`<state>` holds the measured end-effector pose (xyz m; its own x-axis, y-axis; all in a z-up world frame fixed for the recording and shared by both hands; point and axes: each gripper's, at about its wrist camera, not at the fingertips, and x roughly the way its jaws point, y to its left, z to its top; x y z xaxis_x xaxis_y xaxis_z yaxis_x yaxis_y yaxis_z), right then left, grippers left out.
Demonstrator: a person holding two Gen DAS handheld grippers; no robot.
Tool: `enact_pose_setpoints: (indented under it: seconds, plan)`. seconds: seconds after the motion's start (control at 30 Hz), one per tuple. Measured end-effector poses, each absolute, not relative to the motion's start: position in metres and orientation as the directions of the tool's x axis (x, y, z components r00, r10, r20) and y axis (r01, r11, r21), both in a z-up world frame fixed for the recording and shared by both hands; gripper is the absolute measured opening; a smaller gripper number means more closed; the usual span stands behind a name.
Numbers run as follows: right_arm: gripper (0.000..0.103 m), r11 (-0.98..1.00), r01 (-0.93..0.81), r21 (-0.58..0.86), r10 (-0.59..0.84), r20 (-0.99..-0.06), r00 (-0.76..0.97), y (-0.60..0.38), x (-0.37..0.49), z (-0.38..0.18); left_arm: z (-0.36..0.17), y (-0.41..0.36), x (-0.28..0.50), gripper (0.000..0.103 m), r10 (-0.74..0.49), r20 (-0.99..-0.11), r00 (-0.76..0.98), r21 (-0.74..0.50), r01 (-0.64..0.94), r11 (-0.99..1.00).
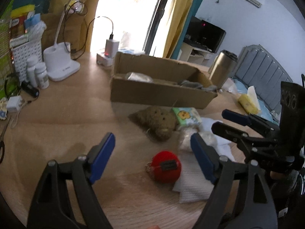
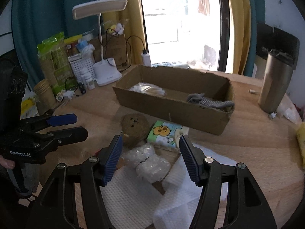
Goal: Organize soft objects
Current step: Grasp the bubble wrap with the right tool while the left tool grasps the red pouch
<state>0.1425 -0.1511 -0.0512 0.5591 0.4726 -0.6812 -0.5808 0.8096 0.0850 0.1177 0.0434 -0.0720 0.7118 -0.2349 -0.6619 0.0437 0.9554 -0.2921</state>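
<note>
Left wrist view: the left gripper (image 1: 152, 158) is spread wide and holds nothing, its blue pads well apart above the wooden table (image 1: 66, 118). Between the fingers, slightly toward the right one, lies a red round plush (image 1: 166, 166) with a dark label facing up. Just ahead of it sits a brown bear-face plush (image 1: 155, 122), face up, and touching that plush's right side a tissue pack with a yellow duck print (image 1: 187, 117). Farther ahead stands the cardboard box (image 1: 162, 93), its long axis running left to right and slanting away on the left. The right gripper (image 1: 228, 122) comes in from the right, pointing left, released, with a narrower gap.

Right wrist view: the right gripper (image 2: 149, 158) is open and empty, poised over a clear plastic bag of white stuff (image 2: 148, 162) lying on a white waffle cloth (image 2: 129, 196). Ahead are the bear plush (image 2: 134, 126) and the tissue pack (image 2: 165, 135), then the box (image 2: 171, 108), holding a grey knit item (image 2: 209, 101) at its right end and a clear bag (image 2: 146, 89) at its left. The left gripper (image 2: 80, 126) points right from the left edge, empty.
</note>
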Motion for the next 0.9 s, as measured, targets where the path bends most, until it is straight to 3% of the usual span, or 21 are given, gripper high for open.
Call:
enact_pose_setpoints:
  seconds: [0.9]
  plan:
    - [0.065, 0.790, -0.603, 0.112, 0.445, -0.781, 0.438, -0.132, 0.159, -0.097, -0.105, 0.034, 0.124, 0.083, -0.228, -0.744, 0.628, -0.267, 0.032, 0.963]
